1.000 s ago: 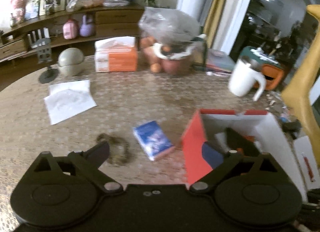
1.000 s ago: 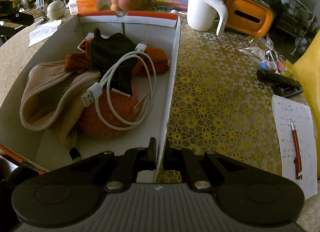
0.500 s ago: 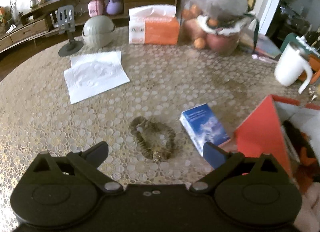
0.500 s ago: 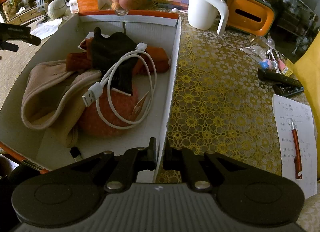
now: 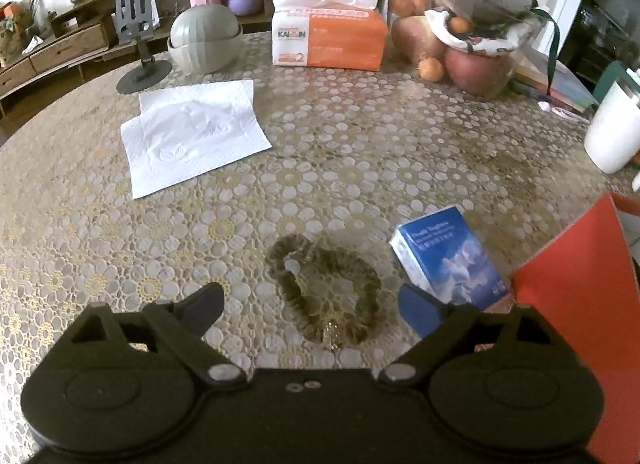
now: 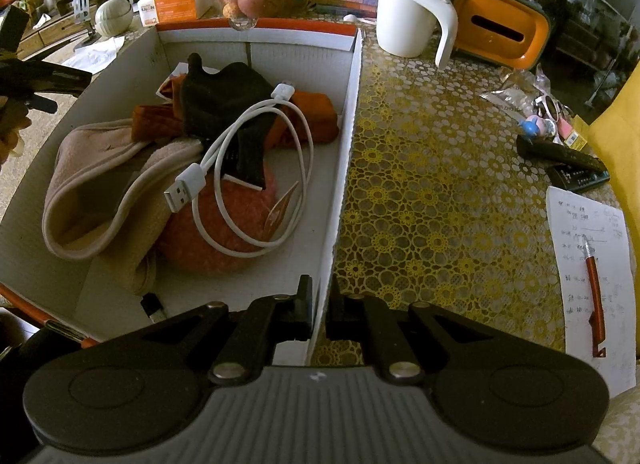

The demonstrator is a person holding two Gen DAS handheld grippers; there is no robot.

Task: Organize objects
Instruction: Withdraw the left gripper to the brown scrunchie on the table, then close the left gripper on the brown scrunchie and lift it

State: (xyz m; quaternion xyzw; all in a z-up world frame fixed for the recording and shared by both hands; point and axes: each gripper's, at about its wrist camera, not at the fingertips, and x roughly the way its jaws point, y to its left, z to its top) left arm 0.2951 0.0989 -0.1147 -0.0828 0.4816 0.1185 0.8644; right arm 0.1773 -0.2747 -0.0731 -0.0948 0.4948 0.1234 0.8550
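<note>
My left gripper is open and empty, low over the table, with a brownish scrunchie lying between its fingers. A small blue box lies just right of it, against the red outer wall of the cardboard box. My right gripper is shut on the right wall of the cardboard box. Inside lie a white USB cable, a beige cloth, an orange ball and dark and orange fabric.
On the left side lie white tissues, a tissue pack, a round pot, a phone stand and a fruit bowl. Right of the box stand a white mug, an orange case, remotes and paper with a pen.
My left gripper has swung left away from the cardboard box and come down over the scrunchie, which now lies between its open fingers. My right gripper has held still on the box wall.
</note>
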